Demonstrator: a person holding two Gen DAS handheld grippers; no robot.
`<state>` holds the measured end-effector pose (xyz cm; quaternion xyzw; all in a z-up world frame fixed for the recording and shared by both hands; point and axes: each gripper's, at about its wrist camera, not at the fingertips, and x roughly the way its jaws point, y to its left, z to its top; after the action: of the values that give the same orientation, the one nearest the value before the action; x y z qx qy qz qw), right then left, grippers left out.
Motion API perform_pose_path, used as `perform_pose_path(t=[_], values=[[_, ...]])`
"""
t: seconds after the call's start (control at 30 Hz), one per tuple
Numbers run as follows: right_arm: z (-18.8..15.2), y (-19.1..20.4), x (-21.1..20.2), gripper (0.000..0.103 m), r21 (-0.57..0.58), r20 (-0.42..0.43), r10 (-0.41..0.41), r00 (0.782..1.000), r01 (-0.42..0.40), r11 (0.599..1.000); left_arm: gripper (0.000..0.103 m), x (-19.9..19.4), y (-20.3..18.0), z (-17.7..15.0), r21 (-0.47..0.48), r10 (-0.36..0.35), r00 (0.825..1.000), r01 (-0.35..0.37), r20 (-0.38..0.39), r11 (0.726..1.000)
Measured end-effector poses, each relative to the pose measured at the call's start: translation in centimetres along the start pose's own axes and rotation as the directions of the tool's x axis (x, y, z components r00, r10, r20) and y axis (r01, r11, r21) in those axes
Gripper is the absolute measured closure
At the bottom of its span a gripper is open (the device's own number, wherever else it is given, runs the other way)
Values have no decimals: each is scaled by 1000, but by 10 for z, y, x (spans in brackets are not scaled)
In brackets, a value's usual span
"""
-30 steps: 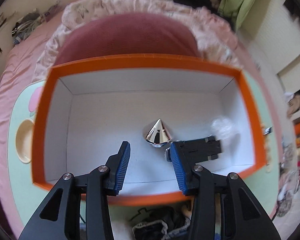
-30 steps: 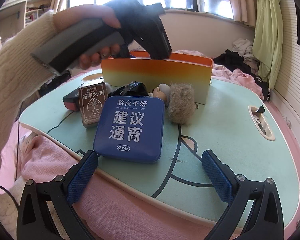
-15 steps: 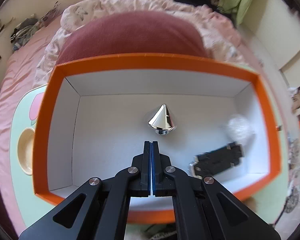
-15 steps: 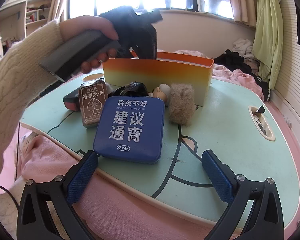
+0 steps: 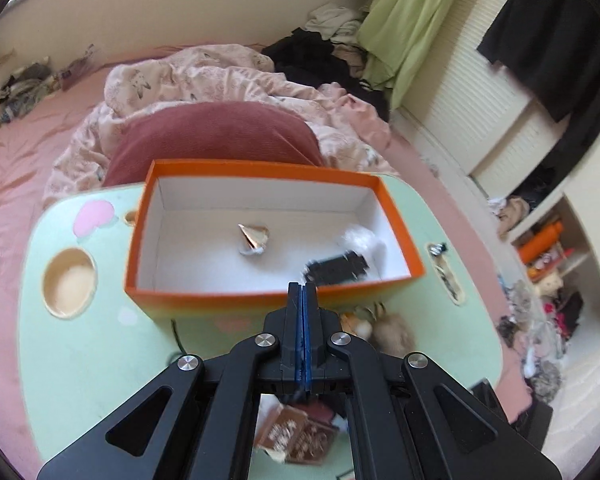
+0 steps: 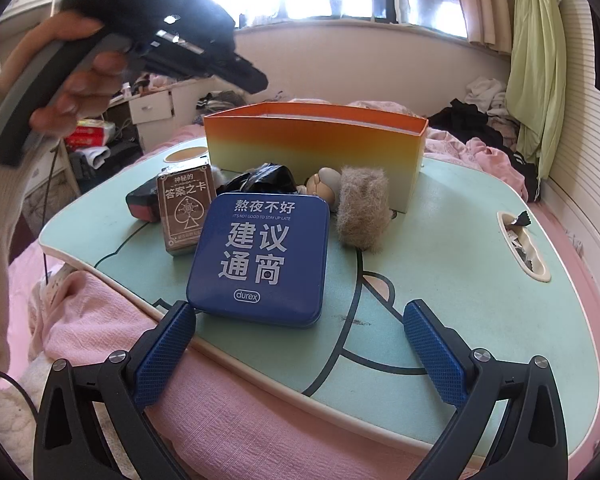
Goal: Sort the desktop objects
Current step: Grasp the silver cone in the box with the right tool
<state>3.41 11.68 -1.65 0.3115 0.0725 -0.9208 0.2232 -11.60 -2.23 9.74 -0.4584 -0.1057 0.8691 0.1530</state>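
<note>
The orange box (image 5: 260, 169) stands at the back of the green lap table (image 5: 84, 344) and holds a silver cone (image 5: 254, 238), a black clip-like item (image 5: 336, 269) and a white fluffy thing (image 5: 360, 238). My left gripper (image 5: 301, 292) is shut and empty, raised above the box's near wall; it also shows in the right wrist view (image 6: 204, 56). My right gripper (image 6: 300, 344) is open at the table's near edge, its fingers either side of a blue tin (image 6: 260, 256). A brown card box (image 6: 184, 206), a black bag (image 6: 260, 178) and a furry doll (image 6: 360, 208) lie before the orange box (image 6: 316, 148).
A cup hole (image 5: 69, 284) sits at the table's left and a slot (image 6: 522, 246) with small bits at its right. A red-black item (image 6: 142, 204) lies behind the card box. Pink bedding (image 6: 100, 320) surrounds the table.
The left gripper shut empty, then rose and drew back from inside the box. The black item it dropped lies in the box. The right gripper stayed still.
</note>
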Motion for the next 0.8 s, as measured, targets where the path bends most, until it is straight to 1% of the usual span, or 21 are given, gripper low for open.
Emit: perform_pose_path(t=[0.07, 0.1, 0.13, 0.17, 0.2, 0.23, 0.27, 0.3, 0.33, 0.4, 0.43, 0.5, 0.53, 0.57, 0.63, 0.7, 0.73, 0.8], values=[[0, 0, 0, 0, 0, 0, 0, 1000, 0, 1000, 83, -4, 5, -13, -37, -26, 1000, 27, 13, 999], [0, 0, 0, 0, 0, 0, 0, 1000, 0, 1000, 79, -10, 9, -22, -51, -41, 999, 42, 33, 998], [0, 0, 0, 0, 0, 0, 0, 1000, 0, 1000, 67, -18, 12, -34, -59, -49, 996, 53, 72, 997], [0, 0, 0, 0, 0, 0, 0, 1000, 0, 1000, 47, -25, 15, -46, -61, -38, 993, 45, 108, 997], [0, 0, 0, 0, 0, 0, 0, 1000, 0, 1000, 37, -32, 19, -60, -63, -6, 990, 15, 144, 998], [0, 0, 0, 0, 0, 0, 0, 1000, 0, 1000, 24, -37, 21, -75, -66, 41, 984, -30, 176, 997], [0, 0, 0, 0, 0, 0, 0, 1000, 0, 1000, 23, -40, 23, -89, -64, 82, 976, -71, 199, 995], [0, 0, 0, 0, 0, 0, 0, 1000, 0, 1000, 23, -42, 25, -104, -55, 118, 971, -108, 208, 993], [0, 0, 0, 0, 0, 0, 0, 1000, 0, 1000, 23, -41, 26, -119, -41, 137, 970, -132, 201, 990], [0, 0, 1, 0, 2, -2, -8, 1000, 8, 1000, 23, -40, 29, -144, -9, 146, 970, -147, 195, 989], [1, 0, 2, 0, 5, -7, -17, 1000, 17, 1000, 23, -39, 31, -154, -3, 168, 967, -171, 191, 985], [4, -1, 4, 0, 15, -17, -34, 999, 34, 999, 23, -34, 34, -165, -9, 228, 954, -231, 193, 973], [6, -2, 6, 0, 22, -25, -43, 999, 44, 999, 23, -31, 32, -167, -3, 239, 951, -243, 195, 970], [8, -4, 8, 0, 28, -33, -52, 998, 53, 998, 23, -28, 31, -166, 5, 233, 952, -239, 196, 971], [19, -8, 18, 0, 63, -60, -70, 996, 73, 995, 23, -23, 25, -164, 10, 201, 957, -208, 209, 978], [26, -14, 26, 0, 98, -83, -60, 995, 68, 993, 23, -23, 21, -162, 6, 197, 953, -204, 231, 979], [29, -15, 26, 1, 113, -85, -42, 995, 52, 992, 23, -22, 18, -164, 13, 203, 949, -213, 242, 977], [27, -17, 11, 1, 147, -27, 17, 999, -13, 989, 23, -23, 12, -167, 40, 207, 945, -224, 254, 974]])
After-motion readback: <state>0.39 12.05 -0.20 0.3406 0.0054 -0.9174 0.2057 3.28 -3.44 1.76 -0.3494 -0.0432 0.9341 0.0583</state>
